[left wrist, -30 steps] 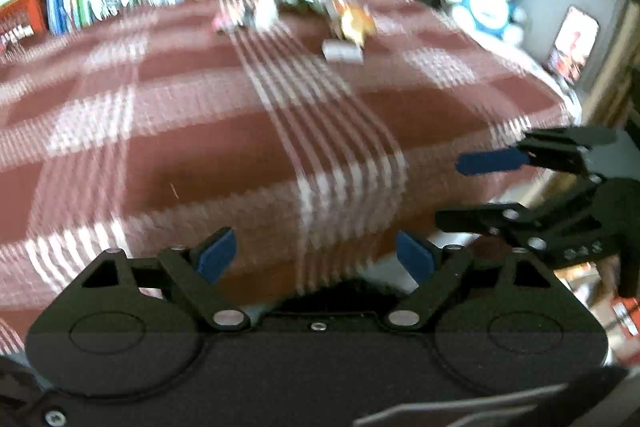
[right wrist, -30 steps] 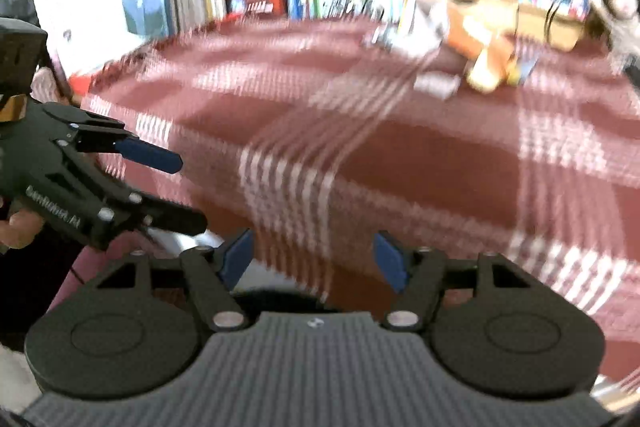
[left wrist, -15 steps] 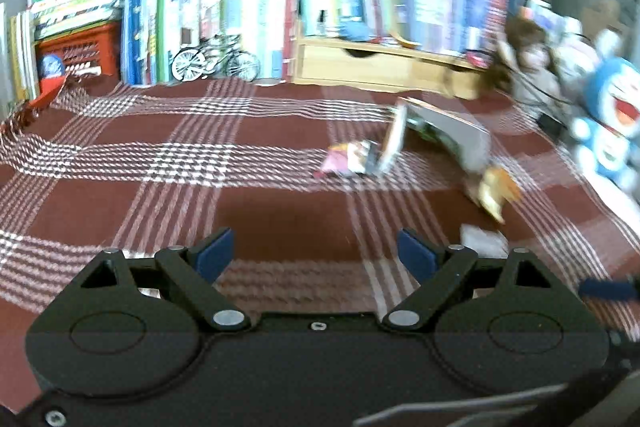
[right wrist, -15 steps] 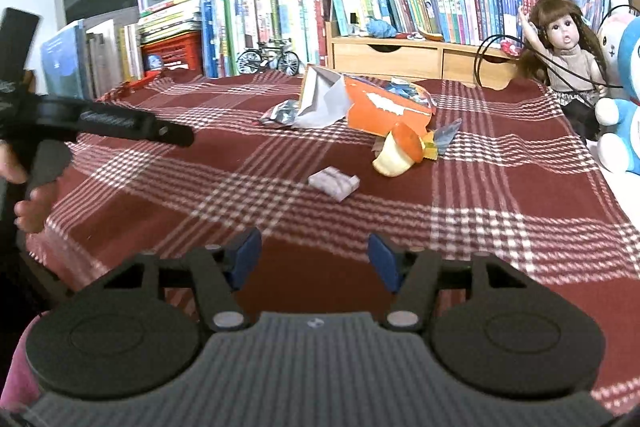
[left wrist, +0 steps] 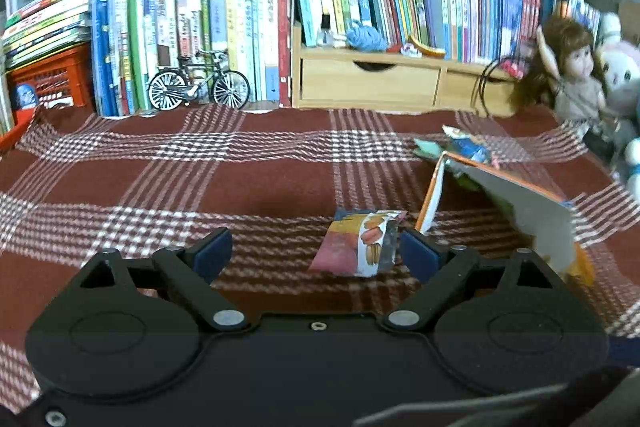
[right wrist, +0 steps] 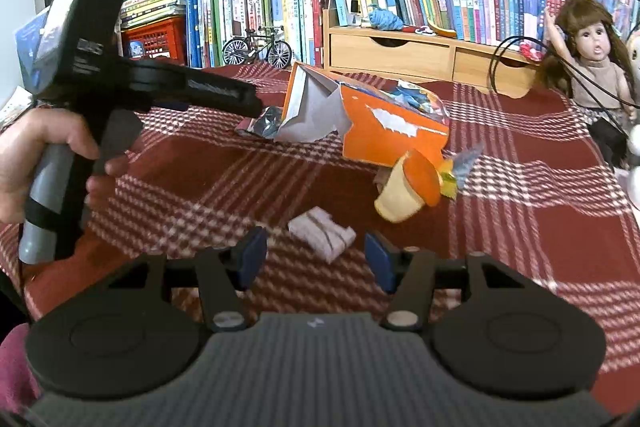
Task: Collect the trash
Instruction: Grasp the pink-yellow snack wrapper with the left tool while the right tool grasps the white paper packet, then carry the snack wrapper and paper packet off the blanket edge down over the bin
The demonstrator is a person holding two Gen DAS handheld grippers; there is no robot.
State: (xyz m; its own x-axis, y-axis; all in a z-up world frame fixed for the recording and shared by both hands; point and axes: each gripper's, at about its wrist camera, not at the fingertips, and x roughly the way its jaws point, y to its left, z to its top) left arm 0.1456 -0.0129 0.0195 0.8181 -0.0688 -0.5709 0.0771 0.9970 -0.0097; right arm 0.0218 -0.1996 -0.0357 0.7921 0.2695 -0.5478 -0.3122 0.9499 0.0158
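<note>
Trash lies on a red plaid cloth [left wrist: 240, 183]. A small snack wrapper [left wrist: 360, 243] printed with biscuits sits just ahead of my left gripper [left wrist: 316, 253], close to its right fingertip; the jaws stand open and hold nothing. Beside it is a torn orange carton [left wrist: 516, 203]. In the right wrist view my right gripper [right wrist: 316, 257] is open just short of a crumpled white paper [right wrist: 322, 233]. Farther on lie an orange peel [right wrist: 408, 191], the orange carton [right wrist: 384, 131] and a foil wrapper [right wrist: 260, 121]. The left gripper's body [right wrist: 132, 83], held by a hand [right wrist: 36, 147], reaches toward that wrapper.
Rows of books [left wrist: 248, 15], a wooden drawer unit [left wrist: 372, 81] and a model bicycle [left wrist: 198, 85] line the far edge. A doll [right wrist: 596, 67] and plush toys [left wrist: 620, 75] stand at the right. A red crate [left wrist: 52, 75] sits at the far left.
Both grippers swung up from the table's near edge and moved in over the cloth. The left one now sits right behind the snack wrapper, the right one behind the white paper.
</note>
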